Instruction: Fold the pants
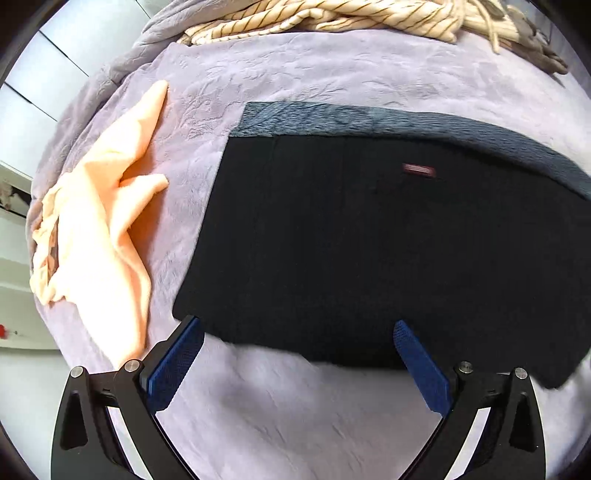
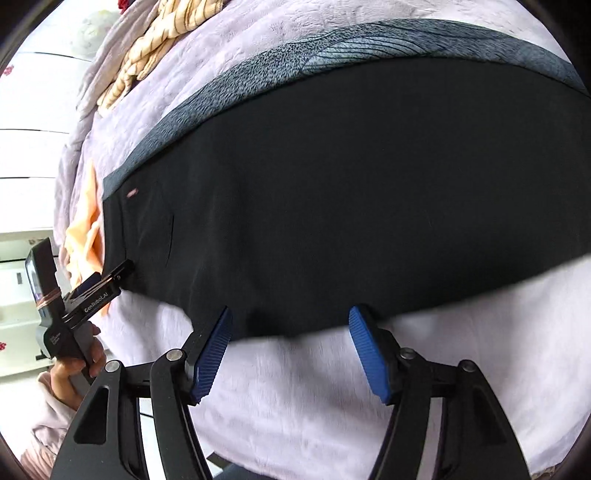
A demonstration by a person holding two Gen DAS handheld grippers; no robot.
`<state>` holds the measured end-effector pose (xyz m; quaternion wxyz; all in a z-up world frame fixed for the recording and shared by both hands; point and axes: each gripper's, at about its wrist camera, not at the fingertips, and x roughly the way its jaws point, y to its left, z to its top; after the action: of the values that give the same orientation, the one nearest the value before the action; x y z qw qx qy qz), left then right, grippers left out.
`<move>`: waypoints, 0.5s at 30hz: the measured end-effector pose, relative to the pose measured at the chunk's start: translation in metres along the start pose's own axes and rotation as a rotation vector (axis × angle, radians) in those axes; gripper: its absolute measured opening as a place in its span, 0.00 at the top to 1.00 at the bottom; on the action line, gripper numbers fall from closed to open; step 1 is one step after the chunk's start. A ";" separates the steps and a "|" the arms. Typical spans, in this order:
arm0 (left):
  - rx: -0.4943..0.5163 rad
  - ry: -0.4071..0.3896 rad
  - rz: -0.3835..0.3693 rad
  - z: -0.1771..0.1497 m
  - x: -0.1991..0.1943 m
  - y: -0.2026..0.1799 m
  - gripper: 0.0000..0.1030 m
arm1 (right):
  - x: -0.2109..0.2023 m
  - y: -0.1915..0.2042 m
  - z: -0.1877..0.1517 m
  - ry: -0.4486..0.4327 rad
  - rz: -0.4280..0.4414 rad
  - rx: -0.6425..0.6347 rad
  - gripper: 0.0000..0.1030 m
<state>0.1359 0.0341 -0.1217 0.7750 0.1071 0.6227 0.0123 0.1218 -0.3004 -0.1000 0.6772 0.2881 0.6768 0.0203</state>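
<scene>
Black pants point(image 1: 369, 251) lie flat on a lilac blanket point(image 1: 295, 406), laid lengthwise across both views. A fuzzy grey lining strip point(image 1: 369, 120) shows along the far edge, and a small pink tag point(image 1: 419, 170) sits near that strip. The near edge of the pants runs just ahead of both sets of fingertips.

Left gripper point(image 1: 295, 328): jaws spread wide, blue pads point(image 1: 173, 369) apart, nothing pinched. Its left fingertip sits at the near corner of the pants; contact cannot be told. In the right wrist view the same gripper point(image 2: 110, 275) shows from the side at the pants' left end, held by a hand point(image 2: 70, 373) with a pale sleeve.

Right gripper point(image 2: 290, 314): jaws spread, blue pads point(image 2: 369, 354) apart, nothing between them. Its tips are at the pants' near edge, which is blurred there, so touching or not is unclear.

An orange cloth point(image 1: 99, 221) lies crumpled on the blanket, left of the pants and apart from them. A cream striped cloth point(image 1: 332, 18) is bunched at the far side of the blanket, well apart from the pants.
</scene>
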 end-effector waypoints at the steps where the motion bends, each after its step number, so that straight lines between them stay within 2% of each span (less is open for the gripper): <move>1: 0.001 0.000 -0.015 -0.001 -0.006 -0.002 0.00 | -0.004 -0.006 -0.007 0.016 -0.001 0.020 0.32; 4: 0.020 -0.004 -0.047 -0.006 -0.024 -0.022 0.00 | -0.010 -0.016 -0.020 0.007 -0.011 0.053 0.32; 6: 0.042 -0.007 -0.063 0.004 -0.034 -0.017 0.00 | -0.019 -0.024 -0.028 -0.006 -0.015 0.084 0.30; 15: 0.150 0.014 -0.142 -0.007 -0.070 -0.084 0.00 | -0.024 -0.023 -0.045 -0.050 0.023 0.165 0.26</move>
<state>0.1036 -0.0579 -0.0712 0.7594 0.1203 0.6333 -0.0883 0.0694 -0.3126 -0.0844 0.6675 0.3513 0.6555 -0.0349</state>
